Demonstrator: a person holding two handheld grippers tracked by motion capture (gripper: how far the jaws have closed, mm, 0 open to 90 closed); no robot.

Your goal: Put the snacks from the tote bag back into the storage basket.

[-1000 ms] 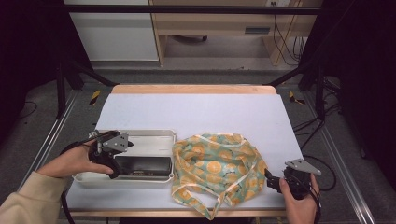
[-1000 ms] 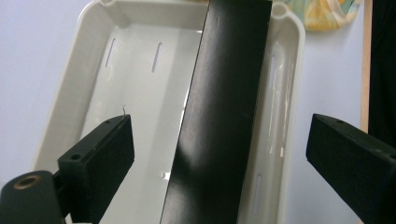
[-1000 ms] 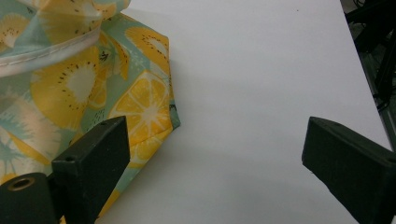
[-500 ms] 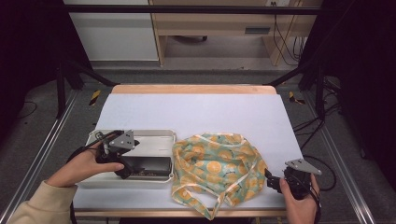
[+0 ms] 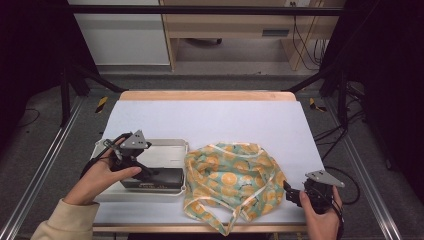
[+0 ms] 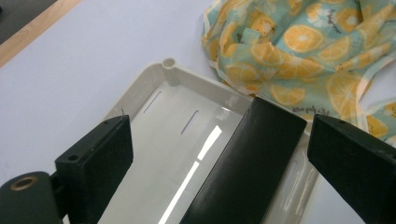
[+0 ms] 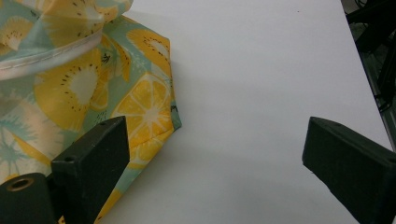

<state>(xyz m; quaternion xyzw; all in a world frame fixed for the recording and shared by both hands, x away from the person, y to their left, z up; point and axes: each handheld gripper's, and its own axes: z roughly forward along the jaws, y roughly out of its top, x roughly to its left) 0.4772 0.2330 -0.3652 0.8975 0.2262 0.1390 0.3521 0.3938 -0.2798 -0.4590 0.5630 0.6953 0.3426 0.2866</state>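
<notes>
Left tongs (image 6: 217, 163) apart over black box (image 6: 247, 163) in tray (image 6: 161, 93): centre, then close squarely; right tongs (image 7: 212, 158) apart, idle.

right gripper (image 7: 219, 163) fingers (image 7: 93, 158) spread wide, nothing between. fruit-print cloth (image 7: 84, 79) fills upper left, its edge by the left finger. white worktop (image 7: 261, 70) elsewhere.

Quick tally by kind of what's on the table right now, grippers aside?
White trays: 1, the tray under the left gripper.
Black boxes: 1, the black box lying in that tray, between the open jaws.
Printed cloths: 1, the citrus-print cloth beside the tray, its edge near the open right gripper.
Total: 3.
</notes>
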